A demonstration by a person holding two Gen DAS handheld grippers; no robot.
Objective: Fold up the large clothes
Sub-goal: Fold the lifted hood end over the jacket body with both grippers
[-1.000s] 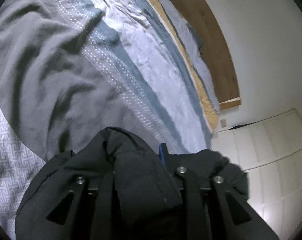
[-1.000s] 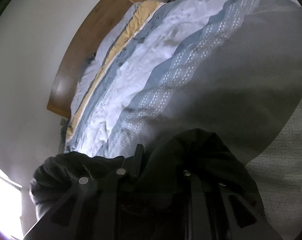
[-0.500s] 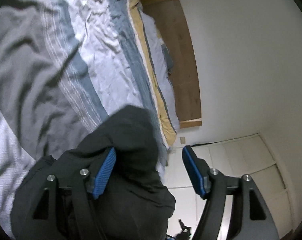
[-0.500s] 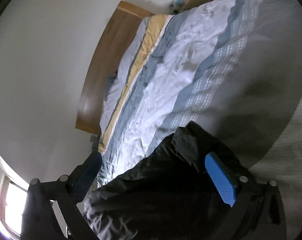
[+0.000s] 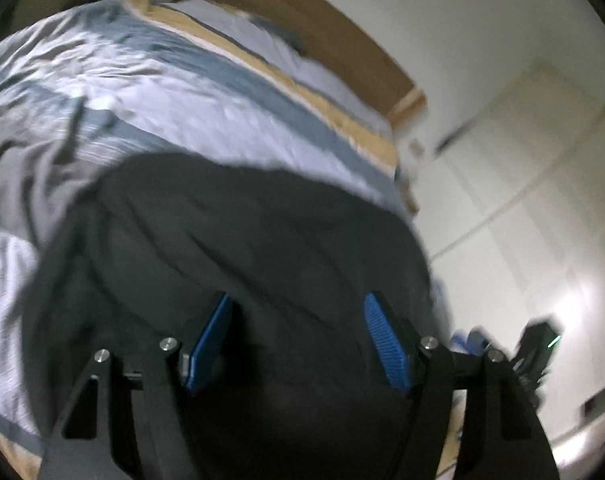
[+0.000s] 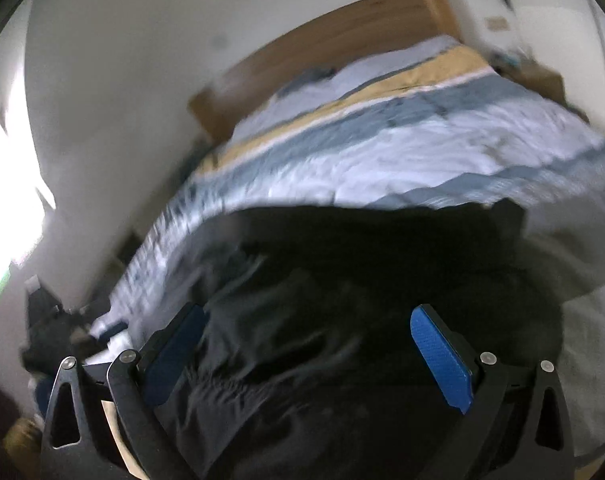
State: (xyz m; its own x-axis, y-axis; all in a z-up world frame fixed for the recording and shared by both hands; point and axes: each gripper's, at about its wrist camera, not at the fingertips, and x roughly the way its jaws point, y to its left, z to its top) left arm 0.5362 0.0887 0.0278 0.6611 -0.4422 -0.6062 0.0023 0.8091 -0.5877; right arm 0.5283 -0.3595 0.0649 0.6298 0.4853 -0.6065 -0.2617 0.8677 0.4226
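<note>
A large black garment [image 5: 262,232] lies in a broad dark heap on the striped bedspread [image 5: 150,80] at the near end of the bed. My left gripper [image 5: 298,332] hangs above it, open, its blue pads [image 5: 210,340] apart with only the cloth below showing between them. In the right wrist view the same black garment [image 6: 342,288] fills the lower middle. My right gripper [image 6: 310,352] stands wide open above it, blue pads [image 6: 442,360] clear of the fabric. Both views are blurred by motion.
The bed's wooden headboard [image 6: 342,36] stands against a white wall. White cupboard doors [image 5: 542,200] lie to the right of the bed in the left wrist view. A bright window [image 6: 6,184] and dark clutter on the floor [image 6: 50,328] lie left of the bed.
Both grippers were shut on bunched black fabric a second ago. They have let it go, opened, rolled level and risen back from the garment, which now lies spread on the bed.
</note>
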